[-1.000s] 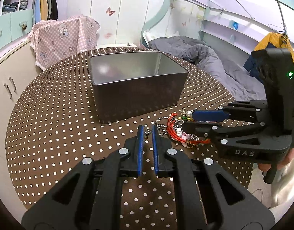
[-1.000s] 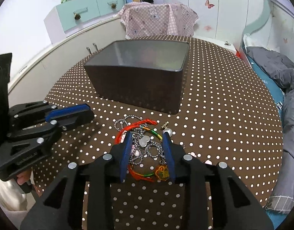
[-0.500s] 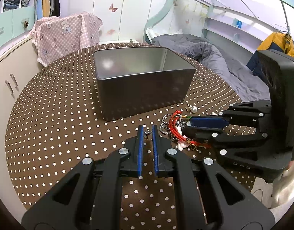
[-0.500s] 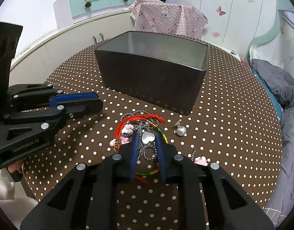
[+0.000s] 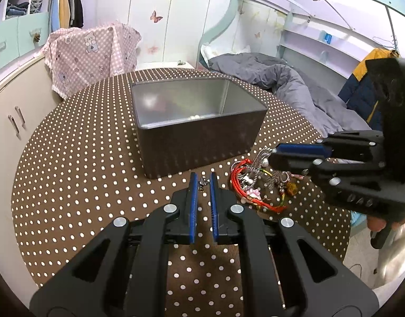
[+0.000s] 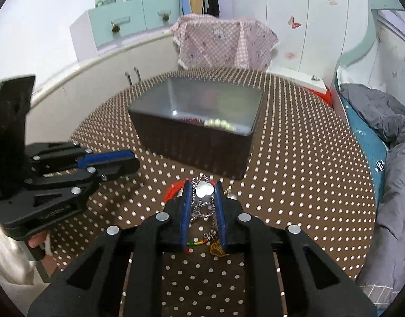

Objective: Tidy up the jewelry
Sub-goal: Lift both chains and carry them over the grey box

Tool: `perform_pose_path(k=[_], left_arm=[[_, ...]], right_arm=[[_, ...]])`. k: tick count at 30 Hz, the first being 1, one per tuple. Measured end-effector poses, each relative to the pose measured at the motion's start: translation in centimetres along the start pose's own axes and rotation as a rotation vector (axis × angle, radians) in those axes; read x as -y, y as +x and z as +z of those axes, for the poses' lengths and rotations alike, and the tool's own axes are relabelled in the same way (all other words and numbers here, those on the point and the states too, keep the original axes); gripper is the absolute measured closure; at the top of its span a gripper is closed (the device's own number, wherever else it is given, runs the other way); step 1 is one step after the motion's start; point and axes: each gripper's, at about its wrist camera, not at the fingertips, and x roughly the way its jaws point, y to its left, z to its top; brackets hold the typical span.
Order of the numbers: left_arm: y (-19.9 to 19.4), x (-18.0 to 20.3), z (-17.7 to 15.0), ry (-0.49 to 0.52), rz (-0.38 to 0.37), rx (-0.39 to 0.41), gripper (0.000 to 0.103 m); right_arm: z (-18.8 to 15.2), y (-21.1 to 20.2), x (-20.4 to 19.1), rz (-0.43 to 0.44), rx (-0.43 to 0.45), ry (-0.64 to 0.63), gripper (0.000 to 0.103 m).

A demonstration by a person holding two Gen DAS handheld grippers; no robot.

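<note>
Fingers of the right gripper (image 6: 202, 198) are closing in on a silver chain necklace (image 6: 202, 206), its heart pendant (image 6: 204, 189) sitting between the 2 blue pads. The chain appears pinched and partly raised off the table, with loops trailing down toward a tangle of red cord bracelets (image 5: 240, 182) and a multicoloured string with an orange charm (image 6: 217, 248) lying on the brown polka-dot tablecloth (image 5: 70, 174).

Fingers of the left gripper (image 5: 202, 185) are standing nearly together with only a narrow gap. A small metal piece (image 5: 202, 182) is showing at their tips, but whether they are gripping it or only hovering over it cannot be told.

Behind the jewelry, a dark rectangular metal box (image 5: 199, 142) is sitting open on the table. Pale beads (image 6: 221, 124) are already lying inside it, near the front wall.

Judging by this, the pick-up step is under way: the chain is being gathered for transfer into the box. The next move probably calls for lifting high enough for the dangling loops to clear the box's front rim, and for the chain to come free of the red cords without dragging them along.
</note>
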Motion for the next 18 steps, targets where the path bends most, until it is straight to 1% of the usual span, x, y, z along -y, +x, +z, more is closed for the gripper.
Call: perform_pose_path(k=[7, 18], left_arm=[[-1.0, 0.2, 0.9, 0.014, -0.001, 0.037, 0.094], [-2.9, 0.4, 2.9, 0.034, 0.022, 0.107, 0.094]], right_arm=[[1.4, -2.8, 0.5, -0.015, 0.089, 0.005, 0.088], [3.5, -6.1, 0.8, -0.02, 0.208, -0.013, 0.088]])
